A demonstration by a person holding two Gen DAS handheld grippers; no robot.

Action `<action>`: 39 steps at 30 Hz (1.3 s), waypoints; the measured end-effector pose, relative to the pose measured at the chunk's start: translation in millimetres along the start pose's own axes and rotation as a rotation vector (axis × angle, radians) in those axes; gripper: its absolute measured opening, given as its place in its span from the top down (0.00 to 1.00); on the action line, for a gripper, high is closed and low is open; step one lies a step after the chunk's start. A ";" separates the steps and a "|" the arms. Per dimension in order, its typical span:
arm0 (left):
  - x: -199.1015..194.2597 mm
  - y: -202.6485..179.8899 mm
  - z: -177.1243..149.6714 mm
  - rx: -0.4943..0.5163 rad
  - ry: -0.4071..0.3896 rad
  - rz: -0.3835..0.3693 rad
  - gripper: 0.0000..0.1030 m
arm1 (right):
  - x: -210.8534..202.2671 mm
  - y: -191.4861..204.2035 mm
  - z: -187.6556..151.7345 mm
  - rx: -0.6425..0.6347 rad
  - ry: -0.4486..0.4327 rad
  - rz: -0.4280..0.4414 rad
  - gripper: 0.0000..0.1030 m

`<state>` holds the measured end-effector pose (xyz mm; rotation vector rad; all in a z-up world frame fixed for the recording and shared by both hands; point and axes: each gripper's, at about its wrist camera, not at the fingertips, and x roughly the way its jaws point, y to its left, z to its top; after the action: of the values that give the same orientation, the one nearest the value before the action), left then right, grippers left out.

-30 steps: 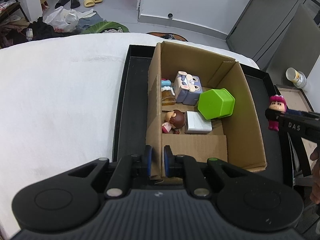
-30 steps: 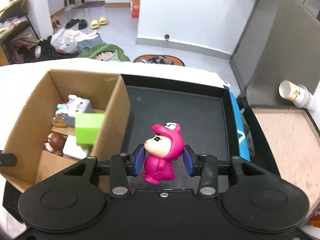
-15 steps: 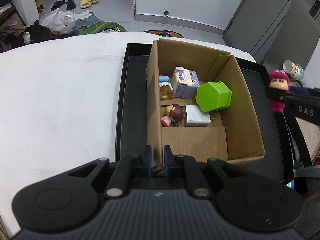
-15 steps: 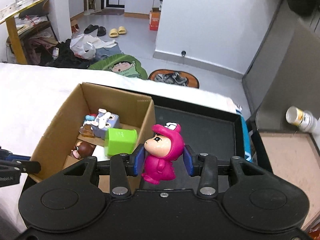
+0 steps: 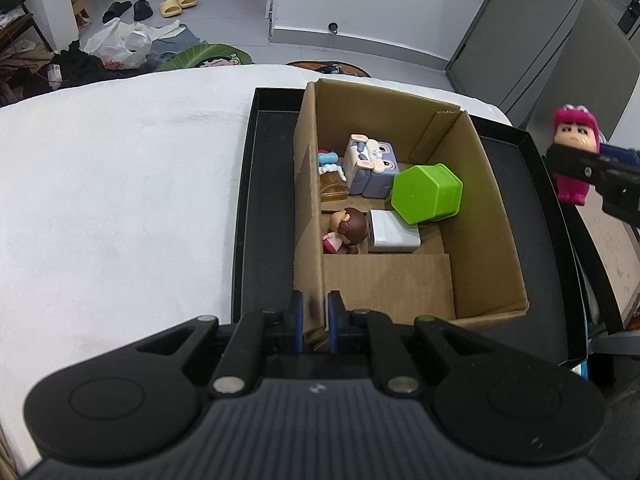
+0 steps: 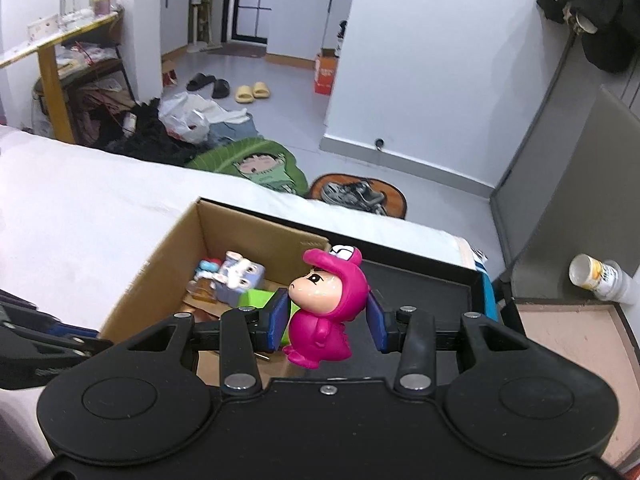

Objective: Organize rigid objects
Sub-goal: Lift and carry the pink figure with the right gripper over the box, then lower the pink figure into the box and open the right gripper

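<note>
My right gripper (image 6: 327, 322) is shut on a pink figurine (image 6: 326, 308) and holds it in the air above the box's right side; the figurine also shows in the left wrist view (image 5: 575, 152). My left gripper (image 5: 314, 322) is shut on the near left wall of the cardboard box (image 5: 496, 216), which stands in a black tray (image 5: 260, 208). Inside the box lie a green hexagonal cup (image 5: 426, 192), a purple-white block toy (image 5: 370, 164), a brown-haired doll (image 5: 348, 226), a white block (image 5: 394, 232) and a small amber bottle toy (image 5: 332, 182).
The tray lies on a white cloth-covered table (image 5: 120, 200). A white can (image 6: 600, 278) lies on a brown board (image 6: 572, 340) to the right. A grey panel (image 5: 580, 60) stands behind the tray. Clutter and slippers lie on the floor beyond.
My right gripper has risen with the pink figurine and moved left over the box's right wall. My left gripper has kept its hold on the box wall.
</note>
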<state>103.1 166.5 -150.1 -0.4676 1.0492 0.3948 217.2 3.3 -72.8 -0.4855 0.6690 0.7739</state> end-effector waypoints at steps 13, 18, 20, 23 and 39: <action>2.0 4.2 0.8 -0.026 -0.001 -0.033 0.91 | 8.4 40.6 -0.5 -0.067 0.023 0.118 0.60; 3.1 7.7 1.0 -0.031 -0.003 -0.043 0.92 | 16.7 46.8 -0.4 -0.065 0.061 0.152 0.60; 2.7 8.0 1.0 -0.027 -0.004 -0.045 0.92 | 20.0 47.0 -1.3 -0.062 0.073 0.155 0.60; 3.3 7.7 1.7 -0.026 -0.004 -0.046 0.92 | 21.3 49.4 -3.0 -0.061 0.088 0.169 0.60; 3.0 9.2 1.1 -0.029 -0.003 -0.045 0.92 | 48.1 56.5 -15.6 -0.013 0.201 0.241 0.60</action>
<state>100.4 175.0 -153.9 -0.5152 1.0295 0.3710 193.8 51.7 -126.3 -0.5038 0.9215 0.9645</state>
